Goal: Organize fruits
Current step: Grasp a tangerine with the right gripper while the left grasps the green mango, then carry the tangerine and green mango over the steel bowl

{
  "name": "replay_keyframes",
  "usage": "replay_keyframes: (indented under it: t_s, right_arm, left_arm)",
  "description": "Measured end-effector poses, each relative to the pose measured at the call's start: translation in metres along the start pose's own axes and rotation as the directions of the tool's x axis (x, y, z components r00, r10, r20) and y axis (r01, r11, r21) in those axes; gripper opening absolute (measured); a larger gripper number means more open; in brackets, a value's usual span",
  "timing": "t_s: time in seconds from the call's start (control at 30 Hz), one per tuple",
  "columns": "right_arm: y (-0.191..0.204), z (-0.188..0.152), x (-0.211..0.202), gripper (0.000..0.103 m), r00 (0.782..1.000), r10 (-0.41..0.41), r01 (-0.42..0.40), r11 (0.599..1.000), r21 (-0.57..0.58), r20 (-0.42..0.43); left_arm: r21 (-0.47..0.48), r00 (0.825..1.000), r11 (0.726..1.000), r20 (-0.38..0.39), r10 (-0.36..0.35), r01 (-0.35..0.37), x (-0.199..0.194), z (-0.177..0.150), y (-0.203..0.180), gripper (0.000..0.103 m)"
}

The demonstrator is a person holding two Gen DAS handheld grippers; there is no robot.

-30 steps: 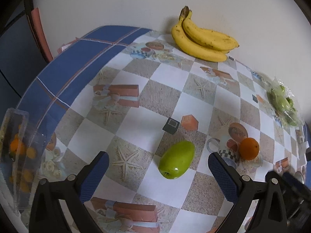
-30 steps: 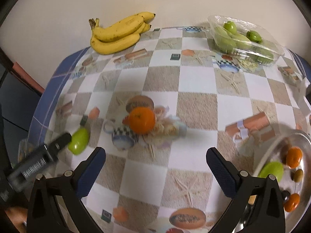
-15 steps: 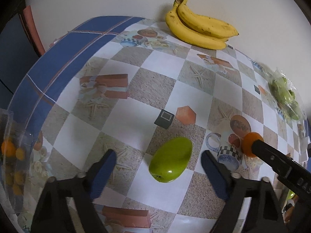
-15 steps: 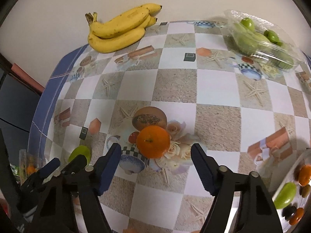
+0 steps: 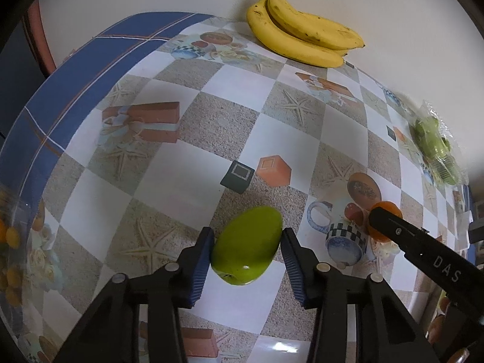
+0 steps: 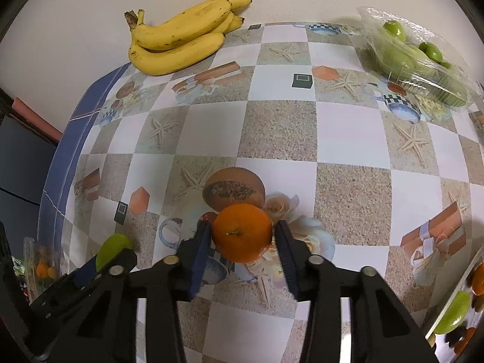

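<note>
A green mango (image 5: 246,249) lies on the patterned tablecloth, and my left gripper (image 5: 246,252) has its blue pads closed against both sides of it. An orange (image 6: 242,236) sits on the cloth, and my right gripper (image 6: 242,242) has its pads pressed on its two sides. The orange also shows in the left wrist view (image 5: 388,211), half hidden behind the right gripper's finger. The mango shows in the right wrist view (image 6: 112,249), behind the left gripper.
A bunch of bananas (image 6: 181,36) lies by the wall. A clear pack of green fruit (image 6: 417,57) sits at the far right. A metal bowl (image 6: 447,308) with fruit is at the near right. A clear box of small orange fruit (image 5: 9,242) stands at the left edge.
Both grippers moved forward and down and closed: the left around the green mango, the right around the orange. Both fruits still rest on the cloth.
</note>
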State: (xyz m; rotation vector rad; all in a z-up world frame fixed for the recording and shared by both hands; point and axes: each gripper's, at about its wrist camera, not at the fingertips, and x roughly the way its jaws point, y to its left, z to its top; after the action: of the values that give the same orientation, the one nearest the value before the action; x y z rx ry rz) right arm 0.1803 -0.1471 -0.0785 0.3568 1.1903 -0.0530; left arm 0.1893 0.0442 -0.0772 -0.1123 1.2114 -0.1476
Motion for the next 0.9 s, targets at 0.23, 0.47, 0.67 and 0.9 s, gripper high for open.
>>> replay_keyframes:
  t_s: [0.23,0.47,0.67,0.9]
  right_arm:
    - [-0.001,-0.001,-0.002,0.042,1.000,0.003,-0.004,1.000,0.018,0.006]
    - [-0.002,-0.010,-0.021,0.041,0.999,0.036,-0.037,0.999,0.025,0.035]
    - [-0.002,-0.027,-0.046,0.042,0.998,-0.003,0.001,0.999,0.040,0.061]
    - [-0.013,-0.051,-0.075,0.041,0.997,-0.005,-0.001,0.997,0.076,0.075]
  left_arm:
    - [-0.005,1.000,1.000,-0.002,-0.015,0.015,-0.002,-0.001,-0.001,0.048]
    - [0.010,1.000,1.000,0.012,-0.015,0.014,-0.011,-0.001,-0.007,0.048]
    - [0.080,0.999,0.997,0.053,0.003,-0.008,-0.033,-0.003,-0.027,0.048]
    - [0.126,0.994,0.991,0.110,0.020,-0.034,-0.061,-0.011,-0.040,0.048]
